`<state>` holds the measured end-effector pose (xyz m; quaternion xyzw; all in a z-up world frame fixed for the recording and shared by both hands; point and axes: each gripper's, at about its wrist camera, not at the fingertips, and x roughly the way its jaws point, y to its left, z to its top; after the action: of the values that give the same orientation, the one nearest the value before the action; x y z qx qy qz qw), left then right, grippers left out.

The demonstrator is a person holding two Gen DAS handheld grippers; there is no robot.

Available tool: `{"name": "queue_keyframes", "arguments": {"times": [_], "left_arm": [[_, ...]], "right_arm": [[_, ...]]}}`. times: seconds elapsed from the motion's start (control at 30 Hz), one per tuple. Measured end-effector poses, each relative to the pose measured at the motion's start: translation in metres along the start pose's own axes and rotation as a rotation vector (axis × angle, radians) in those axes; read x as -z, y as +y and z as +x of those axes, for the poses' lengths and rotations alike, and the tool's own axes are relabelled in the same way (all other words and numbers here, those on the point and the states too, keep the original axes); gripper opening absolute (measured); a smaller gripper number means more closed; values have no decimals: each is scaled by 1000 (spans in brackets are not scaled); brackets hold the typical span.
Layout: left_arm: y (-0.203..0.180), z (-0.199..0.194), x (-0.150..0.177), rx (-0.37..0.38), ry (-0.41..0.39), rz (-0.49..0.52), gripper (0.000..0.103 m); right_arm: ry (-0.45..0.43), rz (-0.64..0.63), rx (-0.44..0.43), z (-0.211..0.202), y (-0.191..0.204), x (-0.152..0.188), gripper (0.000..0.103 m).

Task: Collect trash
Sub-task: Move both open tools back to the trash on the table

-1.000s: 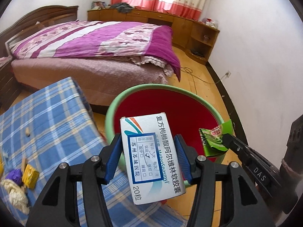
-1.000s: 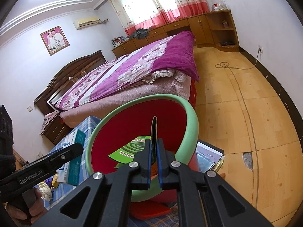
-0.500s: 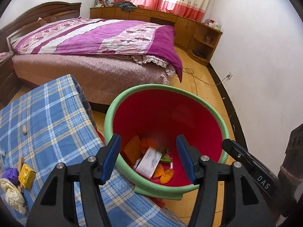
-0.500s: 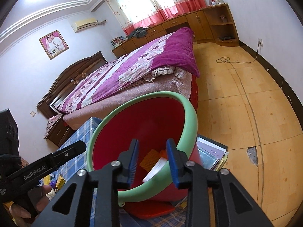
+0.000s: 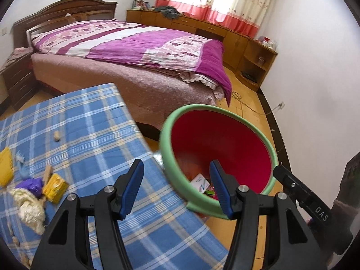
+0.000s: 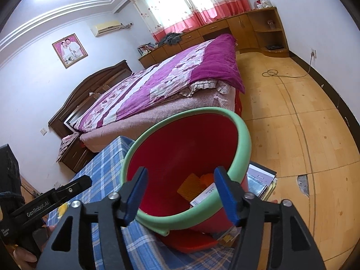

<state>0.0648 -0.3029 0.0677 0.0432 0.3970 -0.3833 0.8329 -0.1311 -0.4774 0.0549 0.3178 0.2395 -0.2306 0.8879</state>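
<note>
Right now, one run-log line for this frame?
left gripper: open, empty | right gripper: open, empty | white medicine box: inside red green-rimmed bin | yellow carton: on blue plaid tablecloth

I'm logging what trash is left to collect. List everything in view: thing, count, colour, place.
bin: 1, red with green rim, beside the table's edge
white box: 1, white, inside the bin
orange scraps: a few, orange, inside the bin
table: 1, blue plaid cloth, left of the bin
yellow box: 1, yellow, on the table
purple wad: 1, purple, beside the yellow box
cream wad: 1, cream, on the table
bed: 1, purple and pink cover, behind the table
left gripper: 1, black with blue fingers, open, empty
right gripper: 1, same colours, open, empty
</note>
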Motion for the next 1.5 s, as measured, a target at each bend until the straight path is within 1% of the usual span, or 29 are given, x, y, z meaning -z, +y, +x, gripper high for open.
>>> {"name": "queue_keyframes", "arguments": {"times": [0.07, 0.13, 0.23, 0.47, 0.57, 0.83, 1.03, 1.17, 1.37, 1.5], "left_arm": [[9, -6, 1, -11, -8, -17, 61], [19, -11, 2, -24, -16, -35, 61], [35, -20, 3, -43, -30, -64, 61], [77, -41, 8, -101, -61, -127, 61], [96, -49, 11, -133, -71, -150, 61], [152, -70, 16, -228, -94, -206, 61], [194, -80, 18, -308, -100, -227, 61], [220, -79, 17, -352, -98, -241, 61], [261, -65, 21, -418, -54, -281, 61], [283, -52, 25, -440, -19, -307, 61]], "right_arm": [[4, -6, -4, 0, 5, 1, 68], [7, -17, -4, -1, 13, 3, 74], [13, -35, -9, -2, 25, 6, 77], [36, -73, -26, -1, 51, 14, 79], [47, -88, -32, 0, 61, 18, 82], [72, -133, -46, 3, 94, 29, 86], [84, -158, -47, 7, 113, 38, 87], [93, -167, -45, 9, 123, 42, 88], [115, -176, -29, 18, 132, 49, 91], [133, -178, -14, 25, 137, 52, 91]]}}
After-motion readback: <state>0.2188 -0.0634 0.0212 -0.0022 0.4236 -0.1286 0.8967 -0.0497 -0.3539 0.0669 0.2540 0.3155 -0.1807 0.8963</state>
